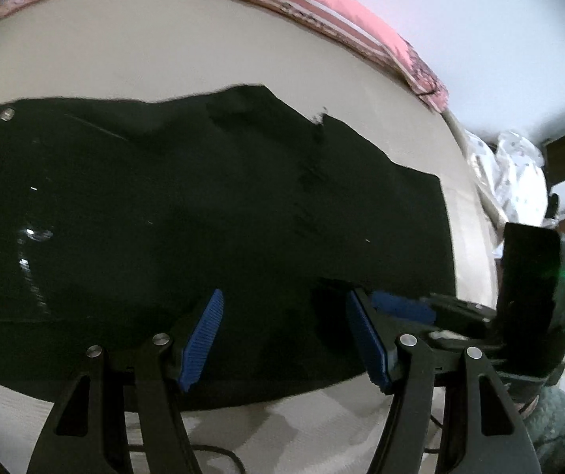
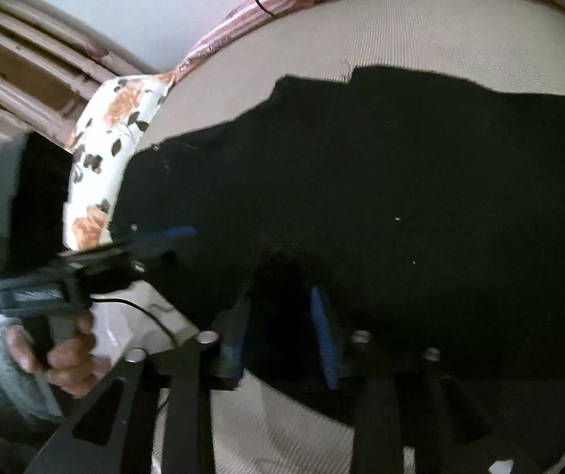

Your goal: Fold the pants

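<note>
Two views: both showed one pair of black pants on a beige bed cover.
Left wrist, pants: the black pants (image 1: 211, 213) lay spread flat over the beige cover (image 1: 144, 59), metal buttons towards their left end, a pink striped blanket (image 1: 321, 4) beyond their far edge.
Left wrist, left gripper: the left gripper (image 1: 282, 339) hovered over the pants' near edge, its blue pads wide apart and nothing between them.
Left wrist, right gripper: it sat at the pants' near right corner; whether it held cloth could not be told from here.
Right wrist, right gripper: the right gripper (image 2: 282, 331) had its fingers drawn close with a dark bunch of the pants (image 2: 381, 197) pinched between them at the near hem.
Right wrist, left gripper: seen at the pants' left side, gripped by the person's hand (image 2: 61, 355), beside a floral pillow (image 2: 104, 150).
Progress: the pants looked laid out and perhaps halved lengthwise, though the dark cloth hid the layers. Cross folds probably remained, and the left side had yet to take its hold.
</note>
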